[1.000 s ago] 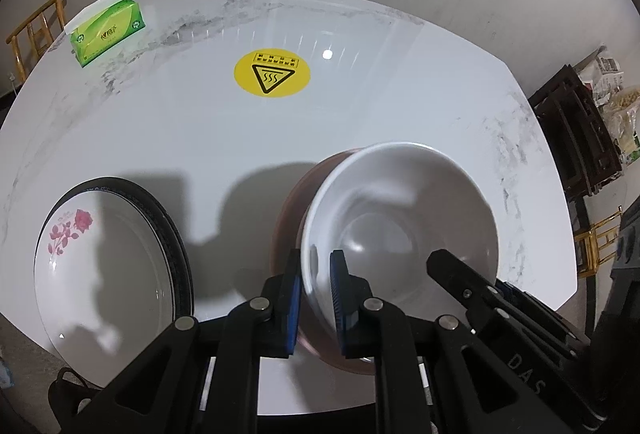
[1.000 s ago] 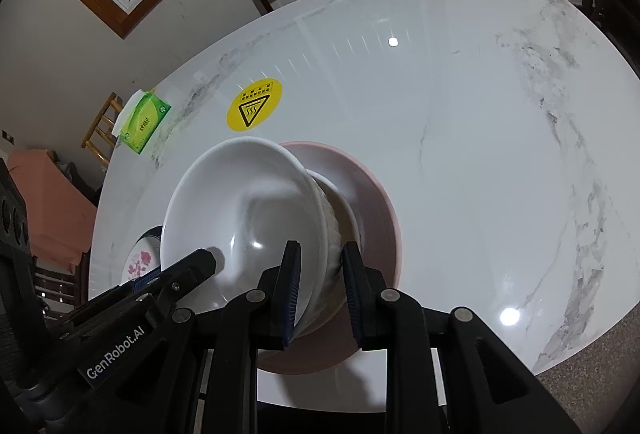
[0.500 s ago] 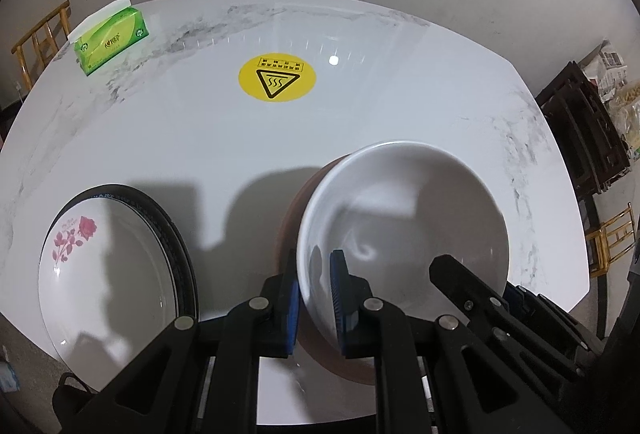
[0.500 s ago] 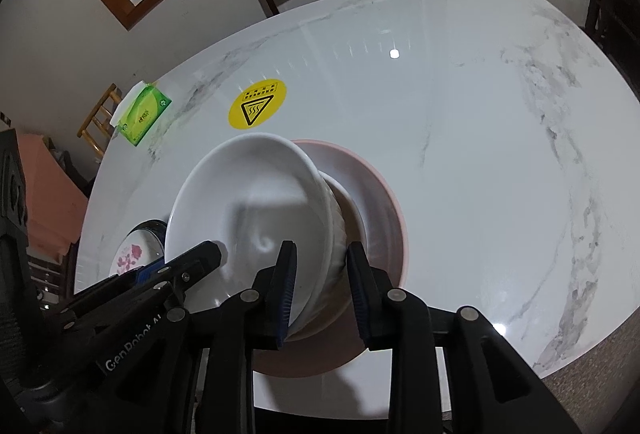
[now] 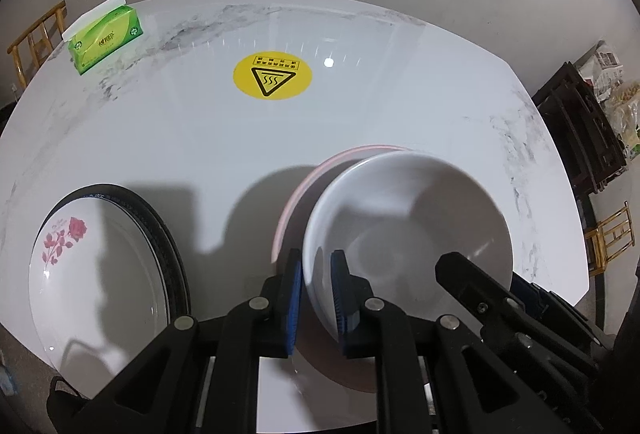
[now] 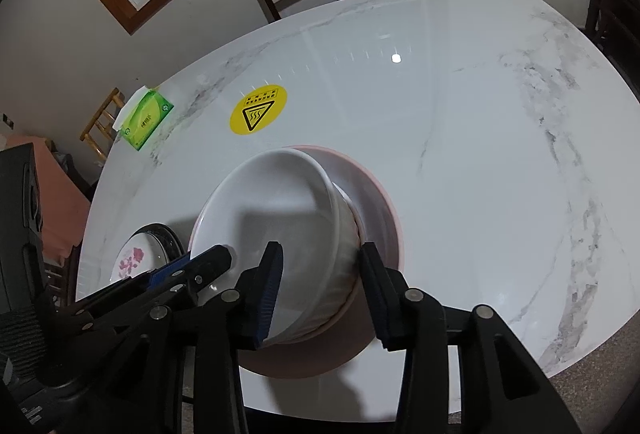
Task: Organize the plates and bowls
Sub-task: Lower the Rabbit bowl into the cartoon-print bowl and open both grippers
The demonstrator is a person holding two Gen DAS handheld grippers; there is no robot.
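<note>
**A:** While the right gripper (image 6: 320,290) is letting go, its jaws opening with the bowl (image 6: 280,218) wall between them but the pads off it, what step would you call this?

**B:** Setting the bowl down. It sits on the pink plate (image 6: 376,194) near the tabletop's (image 6: 460,114) front edge. The left gripper (image 5: 316,298) is clenched on the bowl's near rim, one pad inside and one outside.

**A:** So the placing looks nearly done?

**B:** I'd judge so. The bowl leans a little toward the left gripper, so it may not be flat yet. The next move calls for the left jaws to part too, then both grippers lifting clear without catching the rim.

**A:** Anything inside the dishes?

**B:** The bowl is empty, just shadows in it. The pink plate holds only the bowl. Further left a rose plate (image 5: 92,274) lies on a dark-rimmed plate (image 5: 168,246), nothing on it.

**A:** And beyond?

**B:** A yellow sticker (image 5: 272,75) mid-tabletop and a green tissue box (image 5: 105,39) at the far edge.
</note>
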